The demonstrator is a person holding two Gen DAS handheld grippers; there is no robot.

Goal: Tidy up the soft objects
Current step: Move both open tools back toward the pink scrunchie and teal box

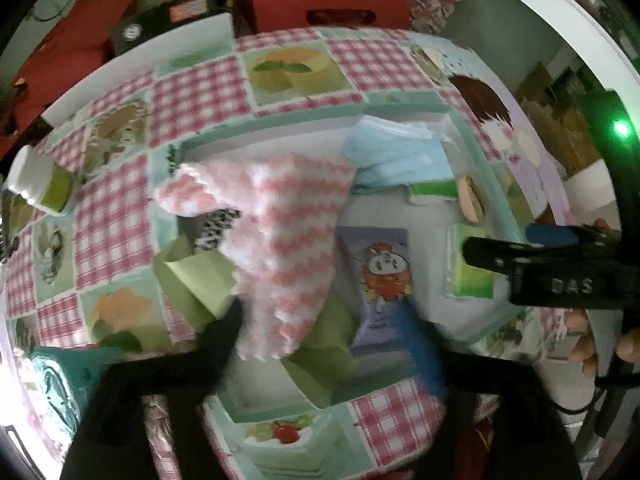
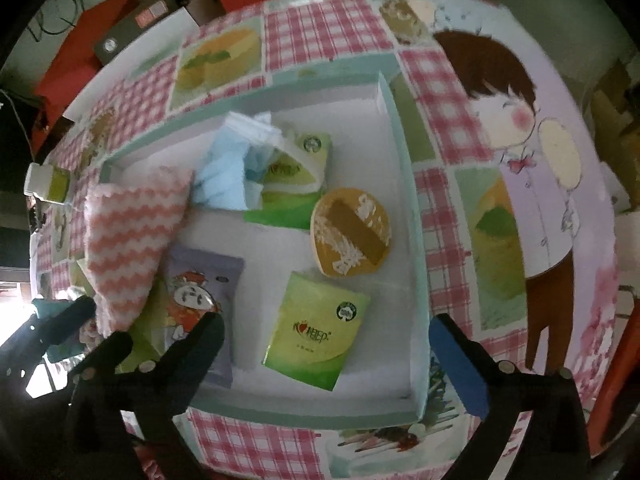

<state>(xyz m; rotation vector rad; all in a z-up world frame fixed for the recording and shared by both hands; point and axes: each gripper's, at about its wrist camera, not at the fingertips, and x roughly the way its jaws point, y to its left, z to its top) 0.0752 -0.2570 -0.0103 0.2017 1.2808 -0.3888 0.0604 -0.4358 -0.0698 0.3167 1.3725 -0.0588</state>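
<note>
A white tray with a teal rim (image 2: 400,152) lies on the checked tablecloth. In it are a pink zigzag cloth (image 1: 280,248), a blue mask pack (image 2: 232,168), a purple cartoon packet (image 2: 200,300), a round orange puff (image 2: 350,232) and green tissue packs (image 2: 296,172). My left gripper (image 1: 324,340) is open over the tray's left part; the cloth's lower end hangs loose between its jaws, above a green sheet (image 1: 196,280). My right gripper (image 2: 328,356) stands wide open, with another green tissue pack (image 2: 316,332) lying flat in the tray between its jaws, untouched.
Red boxes (image 1: 320,4) and a dark box (image 1: 168,20) stand behind the table. A small white and green box (image 1: 36,184) sits at the table's left edge, a teal object (image 1: 60,380) nearer. A person's hand (image 1: 580,340) holds the right gripper.
</note>
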